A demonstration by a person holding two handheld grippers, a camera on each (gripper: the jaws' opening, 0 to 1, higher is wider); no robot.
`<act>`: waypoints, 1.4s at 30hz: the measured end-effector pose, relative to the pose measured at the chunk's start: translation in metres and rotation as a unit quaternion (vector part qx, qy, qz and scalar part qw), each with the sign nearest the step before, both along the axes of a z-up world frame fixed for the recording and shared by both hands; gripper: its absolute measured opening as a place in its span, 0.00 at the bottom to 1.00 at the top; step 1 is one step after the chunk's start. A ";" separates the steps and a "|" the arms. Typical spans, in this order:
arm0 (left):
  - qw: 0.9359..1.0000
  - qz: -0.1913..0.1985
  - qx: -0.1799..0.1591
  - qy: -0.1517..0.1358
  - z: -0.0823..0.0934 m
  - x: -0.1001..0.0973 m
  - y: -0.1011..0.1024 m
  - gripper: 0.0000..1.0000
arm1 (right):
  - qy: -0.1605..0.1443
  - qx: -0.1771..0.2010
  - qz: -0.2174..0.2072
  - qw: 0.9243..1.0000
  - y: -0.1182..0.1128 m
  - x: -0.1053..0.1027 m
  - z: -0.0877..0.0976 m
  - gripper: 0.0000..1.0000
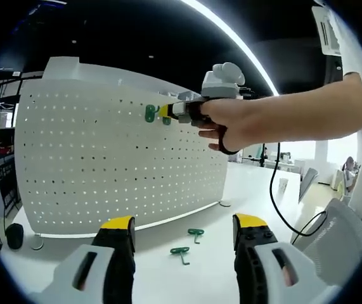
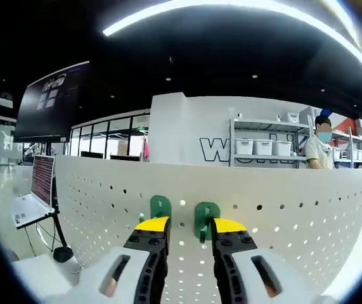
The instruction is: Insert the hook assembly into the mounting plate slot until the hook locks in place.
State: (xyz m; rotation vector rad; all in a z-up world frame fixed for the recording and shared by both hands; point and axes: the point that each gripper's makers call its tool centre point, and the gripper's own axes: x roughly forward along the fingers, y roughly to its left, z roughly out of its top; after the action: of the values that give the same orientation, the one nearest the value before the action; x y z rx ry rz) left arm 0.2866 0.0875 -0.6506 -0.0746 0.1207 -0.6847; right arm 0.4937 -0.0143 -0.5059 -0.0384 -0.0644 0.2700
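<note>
A white pegboard mounting plate (image 1: 104, 164) (image 2: 282, 202) stands upright on the white table (image 1: 257, 190). Two green hooks (image 2: 160, 205) (image 2: 206, 219) sit in its upper holes, also seen as hooks (image 1: 149, 113) in the left gripper view. My right gripper (image 2: 191, 225) (image 1: 168, 111), held by a hand (image 1: 231, 123), is up against the board. Its jaws stand apart, and the right-hand hook lies just inside the right jaw, clear of the left one. My left gripper (image 1: 184, 223) hangs open above the table, well back from the board. Two loose green hooks (image 1: 196, 234) (image 1: 181, 253) lie on the table before it.
A black cable (image 1: 281, 212) hangs from the right gripper. A white mesh chair (image 1: 336, 234) stands at lower right. A black object (image 1: 14, 235) sits by the board's left foot. Beyond the board are a laptop (image 2: 32, 190), a dark screen (image 2: 54, 107), shelves (image 2: 263, 147) and a person (image 2: 323, 151).
</note>
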 end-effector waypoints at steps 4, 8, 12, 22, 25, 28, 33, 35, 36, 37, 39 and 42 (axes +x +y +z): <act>1.000 -0.004 0.004 -0.001 0.000 -0.001 -0.003 0.64 | 0.006 0.005 -0.003 1.000 -0.009 -0.001 -0.004 0.35; 1.000 -0.005 0.004 -0.003 0.000 -0.002 -0.003 0.64 | 0.006 0.008 0.002 1.000 -0.011 0.000 -0.005 0.36; 1.000 -0.006 0.007 -0.002 -0.001 -0.002 -0.003 0.64 | 0.007 0.009 0.001 1.000 -0.012 0.000 -0.005 0.35; 1.000 -0.011 0.011 -0.001 -0.002 -0.003 -0.006 0.65 | -0.009 0.048 0.069 0.996 -0.009 -0.011 0.000 0.37; 1.000 -0.016 0.010 -0.001 -0.002 -0.004 -0.008 0.65 | -0.010 0.071 0.093 0.993 -0.006 -0.014 0.003 0.37; 1.000 -0.017 0.005 -0.002 -0.001 -0.004 -0.009 0.65 | -0.005 0.074 0.104 0.992 -0.003 -0.014 0.001 0.37; 1.000 -0.015 0.006 -0.002 -0.001 -0.003 -0.008 0.65 | -0.004 0.069 0.106 0.992 -0.004 -0.015 0.002 0.36; 1.000 -0.015 0.006 0.000 -0.001 -0.003 -0.008 0.65 | -0.004 0.061 0.113 0.992 -0.004 -0.018 0.001 0.36; 1.000 -0.014 0.006 -0.001 -0.001 -0.003 -0.007 0.65 | -0.003 0.054 0.120 0.991 -0.002 -0.020 -0.001 0.36; 1.000 -0.014 0.006 -0.001 -0.001 -0.003 -0.007 0.65 | -0.002 0.044 0.124 0.991 -0.002 -0.022 -0.004 0.36; 1.000 -0.013 0.005 0.000 -0.001 -0.003 -0.007 0.65 | 0.000 0.039 0.132 0.991 -0.002 -0.026 -0.006 0.36; 1.000 -0.014 0.005 0.000 -0.001 -0.003 -0.007 0.65 | 0.004 0.030 0.142 0.989 -0.004 -0.031 -0.012 0.37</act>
State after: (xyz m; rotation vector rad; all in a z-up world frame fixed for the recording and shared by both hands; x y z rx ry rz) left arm 0.2838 0.0802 -0.6515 -0.0632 0.1255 -0.7115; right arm 0.4627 -0.0180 -0.5178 0.0317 -0.0695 0.5525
